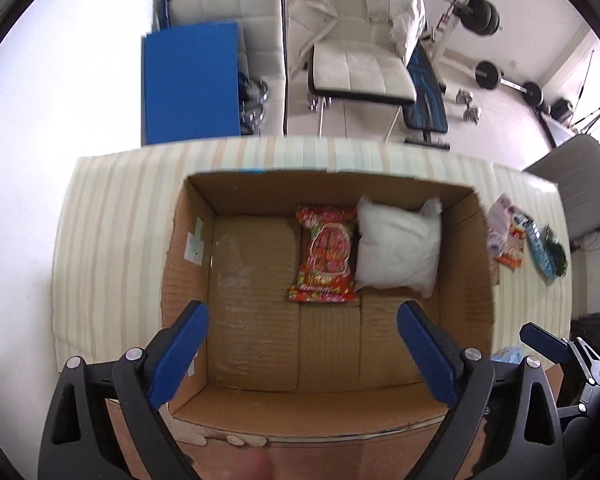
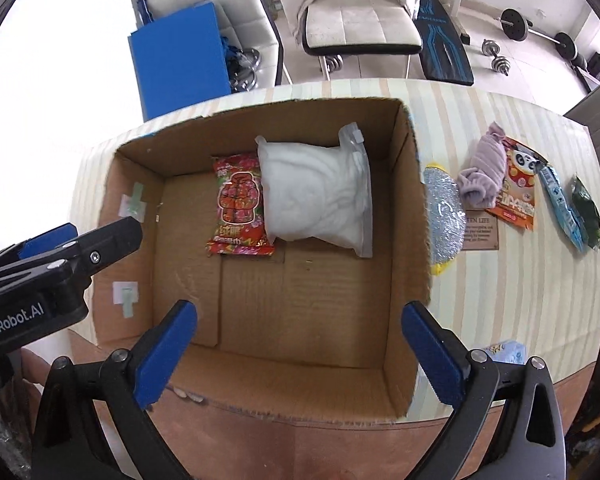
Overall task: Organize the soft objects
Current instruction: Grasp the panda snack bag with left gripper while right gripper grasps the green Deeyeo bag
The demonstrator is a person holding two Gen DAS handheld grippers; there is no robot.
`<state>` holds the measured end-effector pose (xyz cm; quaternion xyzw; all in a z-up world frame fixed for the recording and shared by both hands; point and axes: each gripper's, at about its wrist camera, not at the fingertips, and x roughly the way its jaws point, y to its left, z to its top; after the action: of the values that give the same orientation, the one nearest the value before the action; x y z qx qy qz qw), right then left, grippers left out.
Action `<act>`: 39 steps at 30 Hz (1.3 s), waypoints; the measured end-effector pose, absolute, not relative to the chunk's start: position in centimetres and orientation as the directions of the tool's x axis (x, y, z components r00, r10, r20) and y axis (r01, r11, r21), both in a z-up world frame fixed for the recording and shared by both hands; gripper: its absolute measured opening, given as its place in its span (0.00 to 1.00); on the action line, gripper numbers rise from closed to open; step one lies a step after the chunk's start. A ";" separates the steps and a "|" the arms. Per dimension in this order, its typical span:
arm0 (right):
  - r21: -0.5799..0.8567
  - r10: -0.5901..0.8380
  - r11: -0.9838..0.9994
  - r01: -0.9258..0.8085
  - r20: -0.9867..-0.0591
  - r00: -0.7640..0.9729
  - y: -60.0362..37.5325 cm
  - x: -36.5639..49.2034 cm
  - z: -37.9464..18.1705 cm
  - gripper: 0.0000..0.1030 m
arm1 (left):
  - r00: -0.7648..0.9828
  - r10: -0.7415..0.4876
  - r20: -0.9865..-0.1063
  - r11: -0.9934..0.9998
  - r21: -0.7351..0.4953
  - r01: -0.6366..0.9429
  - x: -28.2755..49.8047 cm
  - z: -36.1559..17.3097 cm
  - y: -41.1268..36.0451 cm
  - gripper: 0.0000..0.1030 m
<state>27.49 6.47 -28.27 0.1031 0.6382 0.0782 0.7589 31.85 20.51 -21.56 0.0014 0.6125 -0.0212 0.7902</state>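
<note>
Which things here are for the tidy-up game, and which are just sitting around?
For the job:
cardboard box
red snack packet
white pillow bag
purple cloth
panda packet
silver pouch

Just lying about:
blue board
white chair
dumbbells

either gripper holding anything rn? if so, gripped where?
Nothing held. The left gripper and right gripper are both open and empty above the cardboard box; the red snack pack and white bag lie inside, untouched.
</note>
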 end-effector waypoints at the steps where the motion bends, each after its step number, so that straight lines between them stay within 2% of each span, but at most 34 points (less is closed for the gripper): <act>1: 0.268 0.260 0.963 0.011 -0.942 0.212 5.8 26.8 -27.7 1.00 | 0.283 -0.033 -0.958 0.999 -0.026 0.027 31.4 -20.5 20.0 0.94; 5: 0.271 0.245 0.962 0.027 -0.906 0.345 0.8 25.1 -24.7 1.00 | 0.367 -0.126 -0.922 0.992 -0.125 0.025 30.7 -17.0 16.9 0.94; 8: 0.288 0.248 0.956 0.051 -0.893 0.376 -4.4 24.6 -23.3 1.00 | 0.424 -0.169 -0.890 0.985 -0.162 0.054 30.7 -15.1 12.5 0.94; 12: 0.238 0.190 0.965 0.105 -0.920 0.342 -13.4 25.3 -22.7 1.00 | 0.403 -0.165 -0.900 0.983 -0.117 0.143 32.3 -15.4 4.3 0.94; 17: 0.085 0.041 0.986 0.146 -0.959 0.281 -24.6 28.0 -24.8 1.00 | 0.191 -0.256 -0.947 0.955 -0.218 0.202 35.4 -20.9 -7.6 0.94; 19: 0.047 0.018 0.992 0.116 -0.971 0.237 -28.2 29.8 -26.6 1.00 | 0.128 -0.254 -0.959 0.954 -0.227 0.197 36.3 -23.4 -11.6 0.93; 23: 0.002 -0.002 0.999 0.033 -0.990 0.142 -33.1 33.8 -31.1 1.00 | 0.033 -0.149 -0.988 0.967 -0.139 0.215 39.2 -30.0 -17.7 0.78; 25: 0.000 0.000 1.000 0.000 -0.995 0.099 -34.9 35.8 -33.4 1.00 | 0.002 -0.083 -0.997 0.966 -0.080 0.244 40.2 -32.7 -19.0 0.73; 31: 0.096 0.096 0.995 -0.004 -0.995 -0.016 -37.6 39.5 -39.6 1.00 | -0.089 0.087 -0.992 0.961 0.060 0.269 43.6 -40.6 -20.2 0.73; 36: 0.154 0.153 0.988 0.002 -0.983 -0.100 -37.9 40.9 -44.1 0.96 | -0.173 0.116 -0.978 0.949 0.058 0.309 44.2 -44.2 -20.9 0.73; 37: 0.152 0.152 0.988 0.006 -0.982 -0.109 -38.0 41.0 -44.7 0.94 | -0.179 0.121 -0.976 0.951 0.062 0.304 44.2 -44.7 -20.8 0.76; 39: 0.162 0.162 0.987 0.013 -0.979 -0.127 -38.2 41.2 -45.9 0.83 | -0.178 0.068 -0.982 0.965 0.020 0.260 44.5 -44.6 -20.1 0.73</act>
<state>41.17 -38.16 -45.86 0.0585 0.7485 0.0567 0.6582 44.52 -20.13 -44.59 0.1075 0.7638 -0.0760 0.6319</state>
